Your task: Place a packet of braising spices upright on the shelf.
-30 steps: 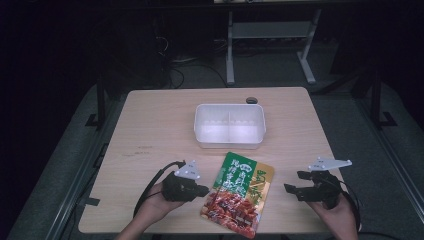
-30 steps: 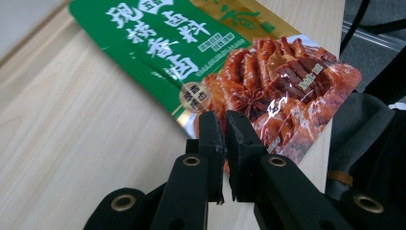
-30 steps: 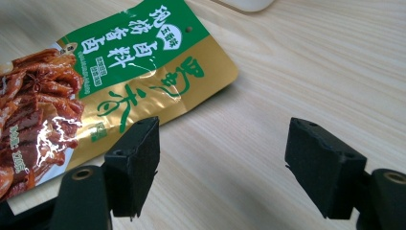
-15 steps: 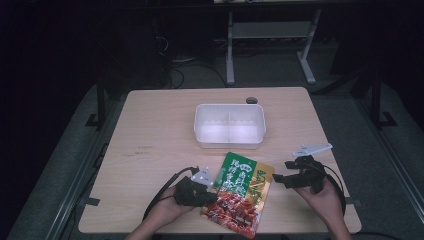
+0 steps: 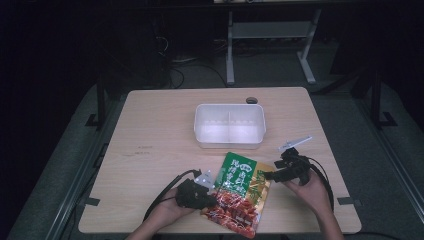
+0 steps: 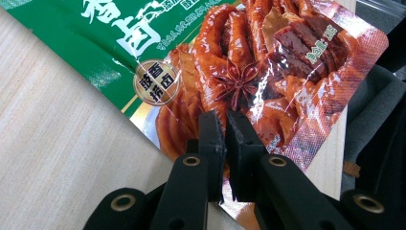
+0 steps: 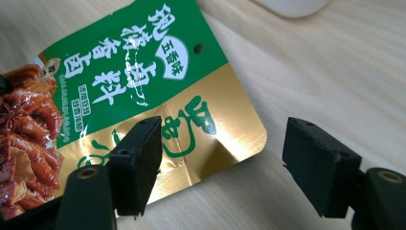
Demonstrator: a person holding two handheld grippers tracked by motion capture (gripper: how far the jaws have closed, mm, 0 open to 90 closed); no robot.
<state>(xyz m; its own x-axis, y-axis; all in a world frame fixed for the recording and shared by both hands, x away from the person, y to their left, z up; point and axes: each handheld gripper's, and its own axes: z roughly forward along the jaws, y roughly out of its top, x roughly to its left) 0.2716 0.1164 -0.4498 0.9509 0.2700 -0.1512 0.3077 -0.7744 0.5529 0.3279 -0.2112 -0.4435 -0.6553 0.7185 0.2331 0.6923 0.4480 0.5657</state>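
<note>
The left gripper (image 5: 212,199) seems pinched shut on the red lower edge of the snack pouch (image 5: 240,192) lying at the table's (image 5: 150,150) near edge, while the right gripper (image 7: 225,163) stands wide over its gold corner.

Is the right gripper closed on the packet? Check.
No. The right gripper stands wide open, with the packet's gold corner lying between its jaws, untouched.

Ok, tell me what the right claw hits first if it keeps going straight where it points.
Likely the gold corner of the food pouch: the open right claw already straddles it, though its height above the pouch is unclear.
</note>
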